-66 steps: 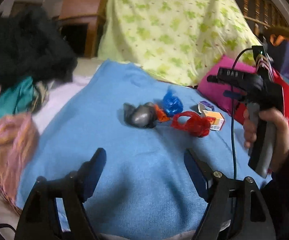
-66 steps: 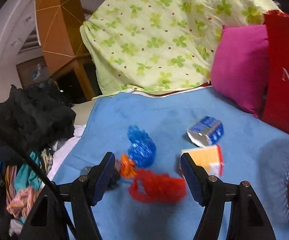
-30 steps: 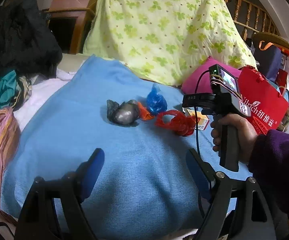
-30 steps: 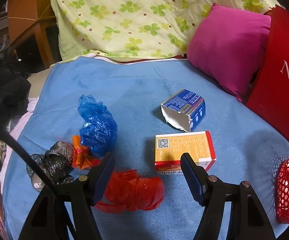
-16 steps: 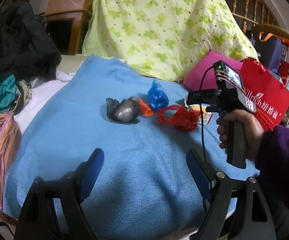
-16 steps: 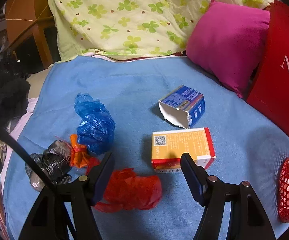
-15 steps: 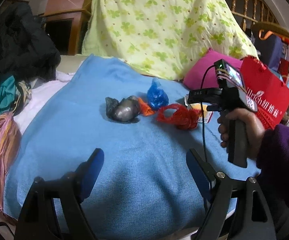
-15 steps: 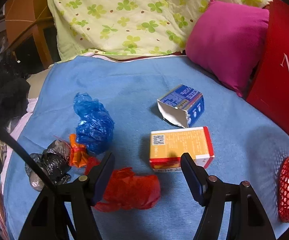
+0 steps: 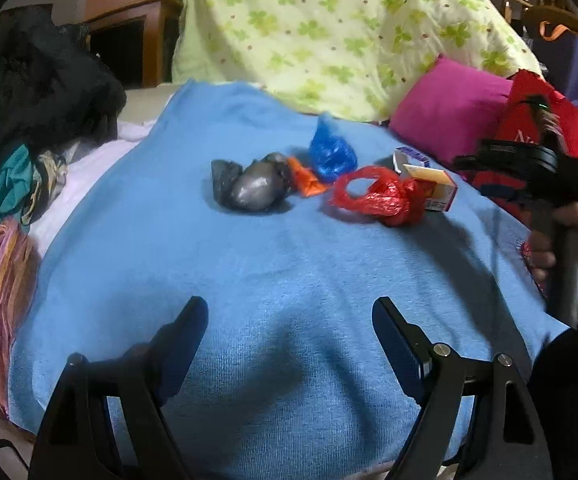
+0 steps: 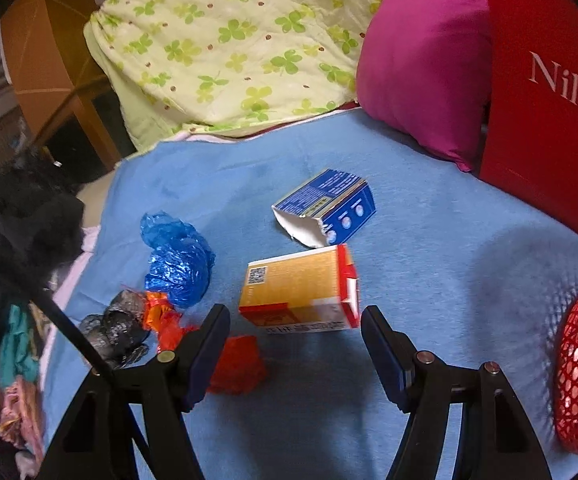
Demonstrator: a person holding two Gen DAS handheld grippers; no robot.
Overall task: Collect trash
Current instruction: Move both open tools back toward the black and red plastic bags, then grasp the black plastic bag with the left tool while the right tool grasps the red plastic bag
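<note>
Nothing is being collected yet: right gripper (image 10: 293,320) and left gripper (image 9: 289,314) are hovering spread and empty, right one nearing the orange box (image 10: 299,290), bags (image 9: 377,196) lying mid-blanket (image 9: 289,280).

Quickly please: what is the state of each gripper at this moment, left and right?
Left gripper: open, holding nothing, above the blue blanket.
Right gripper: open, holding nothing, the orange box just ahead.

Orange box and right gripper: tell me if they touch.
Apart. The right wrist view shows the orange box lying ahead of the open right gripper, with blue blanket beside both fingertips.
</note>
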